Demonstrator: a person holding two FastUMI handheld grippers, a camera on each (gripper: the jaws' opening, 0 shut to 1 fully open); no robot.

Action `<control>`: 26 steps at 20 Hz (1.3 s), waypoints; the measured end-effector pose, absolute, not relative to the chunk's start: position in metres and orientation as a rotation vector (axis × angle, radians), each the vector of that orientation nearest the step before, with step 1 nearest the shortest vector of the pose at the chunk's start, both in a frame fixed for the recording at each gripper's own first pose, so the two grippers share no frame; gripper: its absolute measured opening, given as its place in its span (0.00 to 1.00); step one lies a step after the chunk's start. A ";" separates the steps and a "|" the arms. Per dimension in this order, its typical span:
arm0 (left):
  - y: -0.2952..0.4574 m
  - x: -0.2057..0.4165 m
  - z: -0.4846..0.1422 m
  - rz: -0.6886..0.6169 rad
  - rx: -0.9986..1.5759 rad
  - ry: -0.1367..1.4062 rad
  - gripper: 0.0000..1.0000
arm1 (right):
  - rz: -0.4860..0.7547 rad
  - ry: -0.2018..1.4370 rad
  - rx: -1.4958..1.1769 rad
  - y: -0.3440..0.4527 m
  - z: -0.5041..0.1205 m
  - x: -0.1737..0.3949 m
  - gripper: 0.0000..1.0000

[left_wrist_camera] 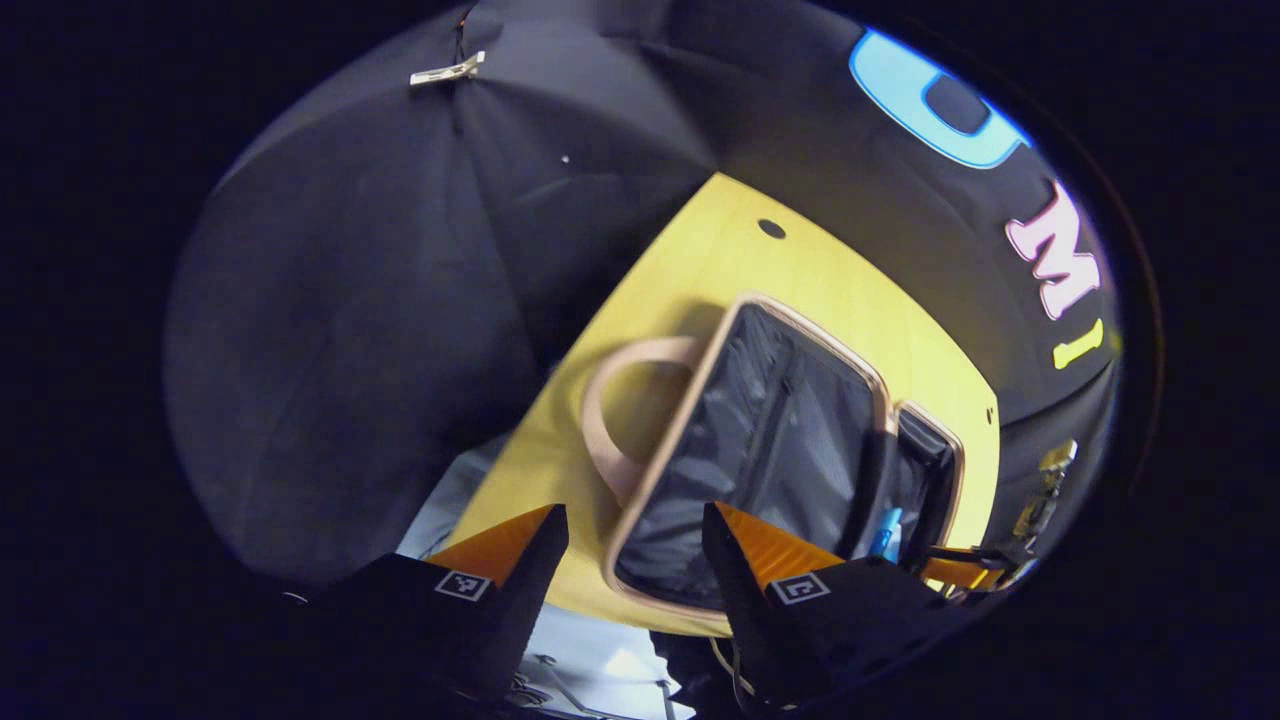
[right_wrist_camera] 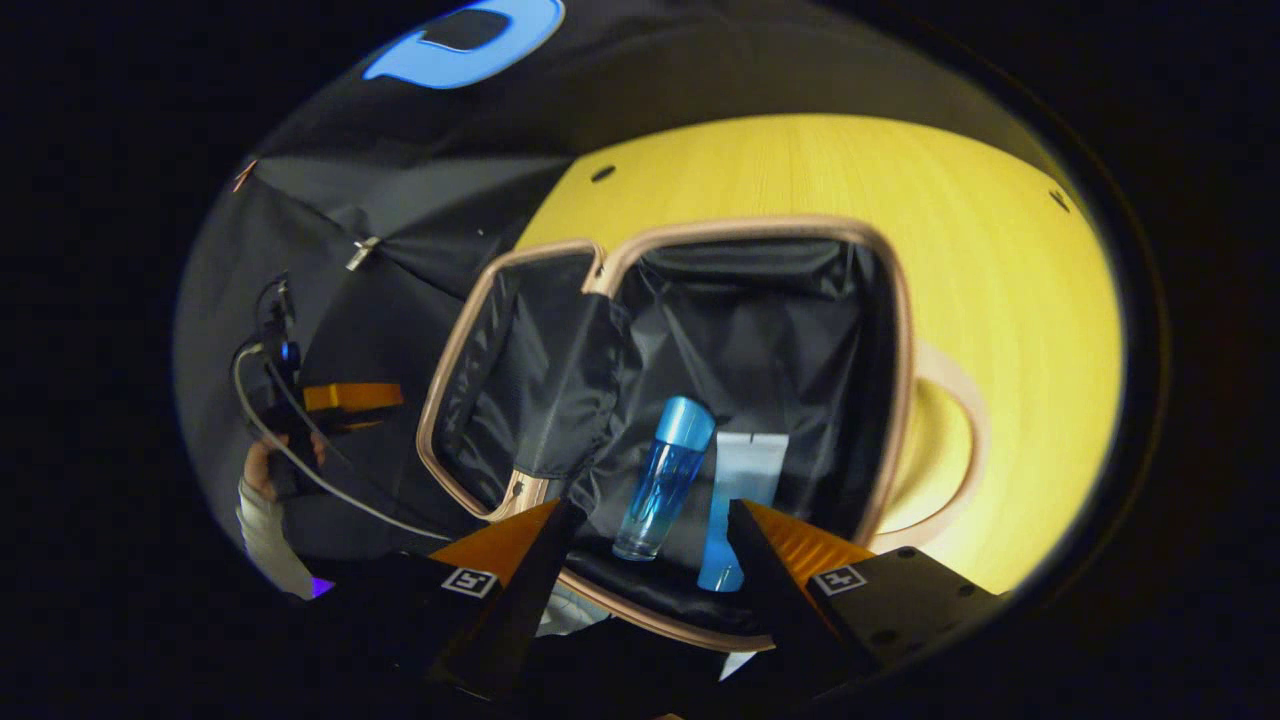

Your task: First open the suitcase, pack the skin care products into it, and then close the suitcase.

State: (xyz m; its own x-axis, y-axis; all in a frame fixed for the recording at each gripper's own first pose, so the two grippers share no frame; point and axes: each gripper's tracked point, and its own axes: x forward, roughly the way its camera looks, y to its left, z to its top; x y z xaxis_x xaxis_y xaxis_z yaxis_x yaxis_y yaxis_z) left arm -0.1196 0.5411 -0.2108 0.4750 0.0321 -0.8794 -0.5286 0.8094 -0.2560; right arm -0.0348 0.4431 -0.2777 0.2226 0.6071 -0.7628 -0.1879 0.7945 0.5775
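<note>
The suitcase [right_wrist_camera: 905, 330] lies open on the yellow table [right_wrist_camera: 1000, 260], its beige rim framing a black lining. In its larger half lie a clear blue bottle [right_wrist_camera: 663, 480] with a blue cap and a pale tube [right_wrist_camera: 738, 495] with a blue cap, side by side. My right gripper [right_wrist_camera: 645, 530] hovers open just above them, holding nothing. In the left gripper view the open suitcase [left_wrist_camera: 655, 470] shows from its other side, with the blue bottle [left_wrist_camera: 886, 532] peeking at the far half. My left gripper [left_wrist_camera: 635, 535] is open over the suitcase's near rim, empty.
The suitcase's beige handle loop [left_wrist_camera: 610, 420] lies flat on the table [left_wrist_camera: 800, 280] beside the case. Black cloth walls close in behind. A hand [right_wrist_camera: 262, 470] holds the other gripper [right_wrist_camera: 345, 397] at the left of the right gripper view.
</note>
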 end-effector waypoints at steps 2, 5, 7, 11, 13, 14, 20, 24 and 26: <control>0.561 -0.109 -0.221 0.389 -0.567 1.051 0.86 | 0.570 1.123 0.350 0.427 -0.262 -0.018 0.97; 0.586 -0.095 -0.262 0.435 -0.545 1.143 0.86 | 0.564 1.027 0.341 0.415 -0.240 -0.003 0.98; 0.587 -0.088 -0.282 0.451 -0.503 1.204 0.87 | 0.537 1.014 0.357 0.410 -0.238 -0.001 0.97; 0.586 -0.078 -0.310 0.430 -0.340 1.283 0.81 | 0.489 1.025 0.343 0.388 -0.245 -0.005 0.98; 0.573 -0.075 -0.320 0.430 -0.370 1.323 0.40 | 0.478 1.031 0.346 0.382 -0.247 -0.011 0.98; 0.574 -0.071 -0.325 0.447 -0.375 1.326 0.20 | 0.470 1.036 0.343 0.380 -0.249 -0.013 0.97; 0.574 -0.067 -0.292 0.386 -0.387 1.245 0.12 | 0.452 1.000 0.353 0.368 -0.238 -0.016 0.97; 0.577 -0.059 -0.250 0.346 -0.449 1.096 0.10 | 0.475 0.961 0.353 0.367 -0.227 -0.013 0.97; 0.565 -0.056 -0.226 0.290 -0.481 1.031 0.07 | 0.503 0.946 0.350 0.368 -0.223 -0.012 0.98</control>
